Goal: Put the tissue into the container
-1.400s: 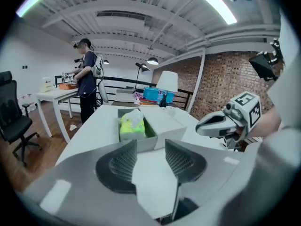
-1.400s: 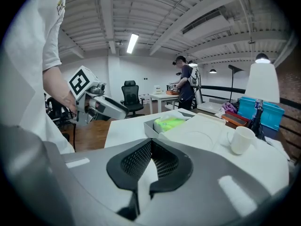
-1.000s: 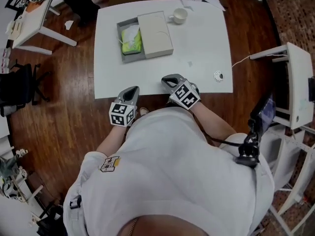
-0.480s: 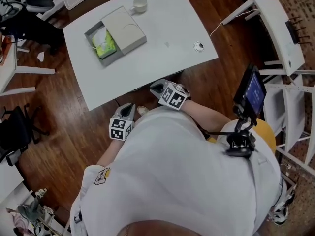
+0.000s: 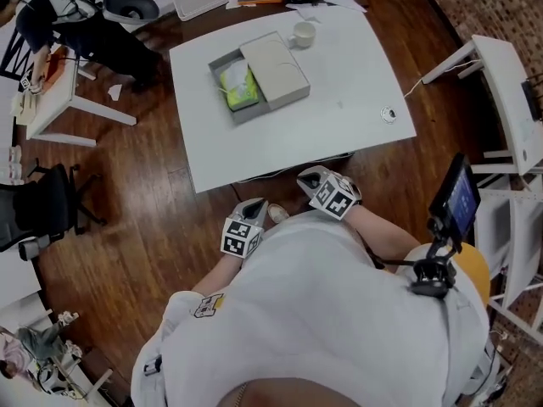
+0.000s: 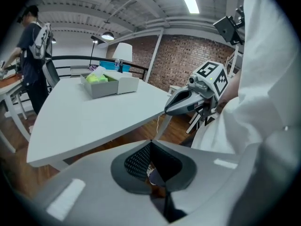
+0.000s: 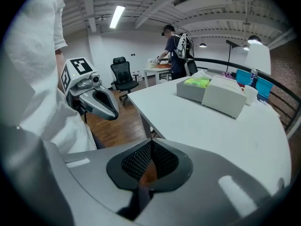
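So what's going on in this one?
A person stands a little back from the white table, holding a gripper in each hand close to the body. The left gripper and the right gripper both have their fingers shut, with nothing between them. The green tissue pack already lies in the grey container on the table, so nothing is being handled.

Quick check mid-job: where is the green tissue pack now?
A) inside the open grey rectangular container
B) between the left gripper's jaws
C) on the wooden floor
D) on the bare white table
A: the green tissue pack lies in the grey rectangular container; the left gripper and right gripper are both shut on nothing.
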Tool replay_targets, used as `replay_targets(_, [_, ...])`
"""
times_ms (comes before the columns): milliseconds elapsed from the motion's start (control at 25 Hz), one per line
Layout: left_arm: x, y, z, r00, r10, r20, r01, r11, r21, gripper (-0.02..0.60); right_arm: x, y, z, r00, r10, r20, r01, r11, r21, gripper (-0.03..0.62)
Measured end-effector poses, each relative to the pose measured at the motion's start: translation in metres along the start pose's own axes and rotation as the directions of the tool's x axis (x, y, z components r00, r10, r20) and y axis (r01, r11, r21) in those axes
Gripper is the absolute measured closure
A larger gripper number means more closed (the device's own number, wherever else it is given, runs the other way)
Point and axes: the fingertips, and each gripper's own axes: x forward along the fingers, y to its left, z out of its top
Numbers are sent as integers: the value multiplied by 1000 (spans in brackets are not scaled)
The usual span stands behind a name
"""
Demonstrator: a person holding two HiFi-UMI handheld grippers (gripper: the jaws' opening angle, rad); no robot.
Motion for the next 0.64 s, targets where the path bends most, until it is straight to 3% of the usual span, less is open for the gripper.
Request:
replay_targets(200, [-28,22,-10,998,17,54,-16,1000,-25,581,15,5,33,998,-57,26,57,998,-16,594])
replay_targets(360, [-30,25,-11,998,21,63,-20,1000,-22,581,14,4,37,997,-71,27,72,997,-20,594])
replay_targets(640, [-24,47,28,990,97,107,-91,994,-56,581,16,-22,58,998,-42,43,46,995,-93,594])
